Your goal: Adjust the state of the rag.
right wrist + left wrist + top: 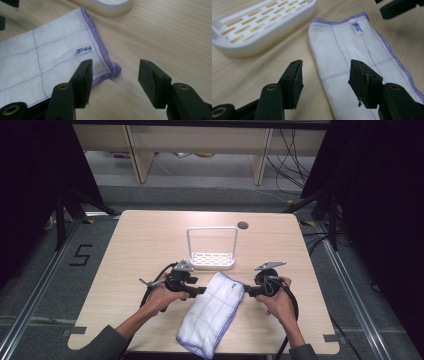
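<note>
A folded white cloth (212, 312) with purple edging and thin purple grid lines lies on the table, running from the middle toward the front edge. My left gripper (201, 290) is open at the cloth's (352, 55) far left edge, its jaws straddling that edge just above the fabric. My right gripper (247, 291) is open at the far right corner of the cloth (50, 60), the purple corner lying between its jaws. Nothing is held in either gripper (325, 75) (115, 77). A small label (83, 50) is sewn near the purple hem.
A white slotted rack (212, 260) with a tall wire handle stands just behind the cloth, its base (259, 25) close to my left gripper. A round cable hole (243, 225) sits at the table's back. Bare wood lies left and right of the cloth.
</note>
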Available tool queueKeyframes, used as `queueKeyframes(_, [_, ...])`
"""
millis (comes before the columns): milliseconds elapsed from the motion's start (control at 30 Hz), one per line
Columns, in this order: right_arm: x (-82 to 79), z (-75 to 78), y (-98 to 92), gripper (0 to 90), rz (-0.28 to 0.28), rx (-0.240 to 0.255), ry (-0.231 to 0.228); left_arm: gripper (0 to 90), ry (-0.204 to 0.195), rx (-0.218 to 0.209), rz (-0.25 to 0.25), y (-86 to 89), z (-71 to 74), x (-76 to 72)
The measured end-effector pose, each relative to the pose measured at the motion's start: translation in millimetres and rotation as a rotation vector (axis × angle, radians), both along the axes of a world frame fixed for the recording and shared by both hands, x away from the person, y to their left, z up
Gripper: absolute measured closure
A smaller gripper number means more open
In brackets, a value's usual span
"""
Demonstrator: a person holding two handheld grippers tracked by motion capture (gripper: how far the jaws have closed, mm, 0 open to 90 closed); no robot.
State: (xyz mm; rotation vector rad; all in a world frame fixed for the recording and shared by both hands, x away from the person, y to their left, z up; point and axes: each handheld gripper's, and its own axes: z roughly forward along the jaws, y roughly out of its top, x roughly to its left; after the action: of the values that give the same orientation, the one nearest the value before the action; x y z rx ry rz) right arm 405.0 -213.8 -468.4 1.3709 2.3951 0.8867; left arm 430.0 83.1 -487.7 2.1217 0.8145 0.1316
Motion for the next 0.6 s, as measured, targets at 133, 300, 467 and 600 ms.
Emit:
queueKeyframes(133, [2.5,-5.3,3.5,46.0,-0.005,-0.022,-0.001,44.4,-0.008,0.044,-0.020,-16.2,-1.4,15.3])
queueKeyframes(300, [4.2,-8.0,6.1,45.8,-0.012,-0.013,0.012,44.7,0.002,0.046,0.005,-26.2,-6.3,27.3])
queueKeyframes(467, [10.4,-15.2,10.8,45.8,0.001,-0.030,0.033,46.5,-0.005,0.056,0.000,-38.0,-10.9,37.3])
queueKeyframes(600, [14.0,-21.3,15.6,46.3,0.001,-0.069,0.036,46.6,-0.033,0.112,-0.008,-50.1,-16.0,41.1])
